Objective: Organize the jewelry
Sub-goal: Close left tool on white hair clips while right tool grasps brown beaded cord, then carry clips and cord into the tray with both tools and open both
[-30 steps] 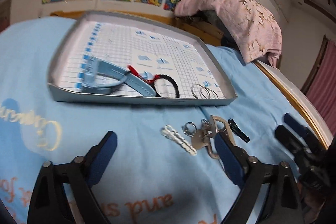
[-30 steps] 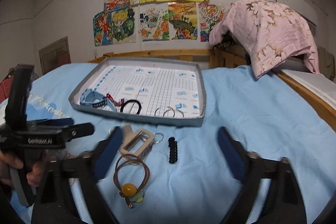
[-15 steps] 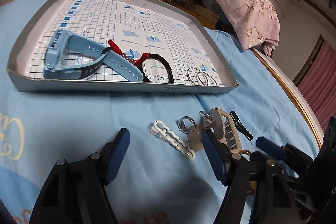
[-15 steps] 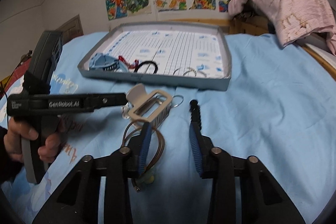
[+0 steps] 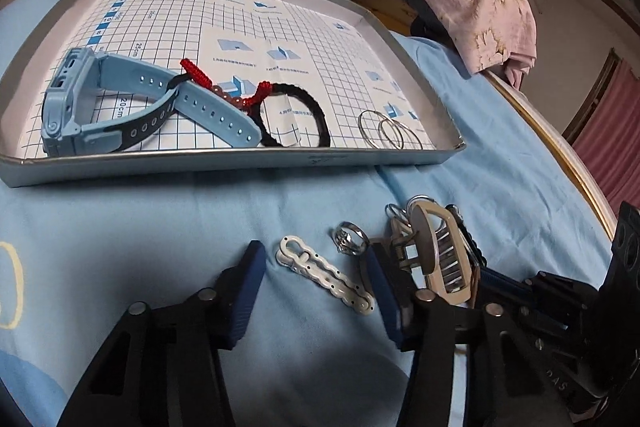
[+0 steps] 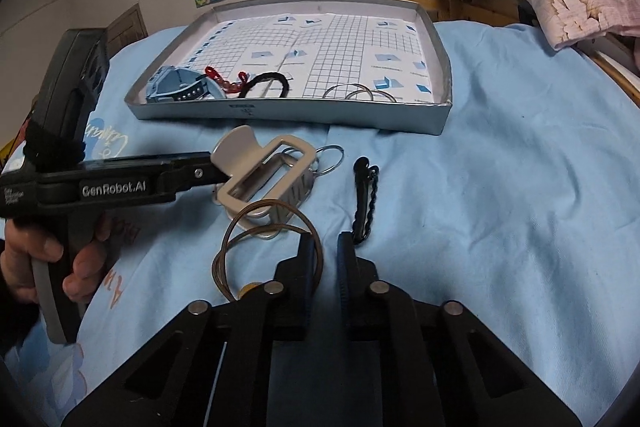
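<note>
Now the left hand-held gripper (image 5: 316, 287) gapes around a white clip (image 5: 325, 275); the right hand-held gripper (image 6: 326, 263) is nearly closed, empty.

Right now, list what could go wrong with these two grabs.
1. The left tongs straddle the white chain clip, but the silver ring and beige claw clip lie beside one finger; closing may catch or knock them.
2. The right tongs are nearly shut at the brown hair tie; its thin loop may slip out, or the nearby black clip may get dragged.
</note>
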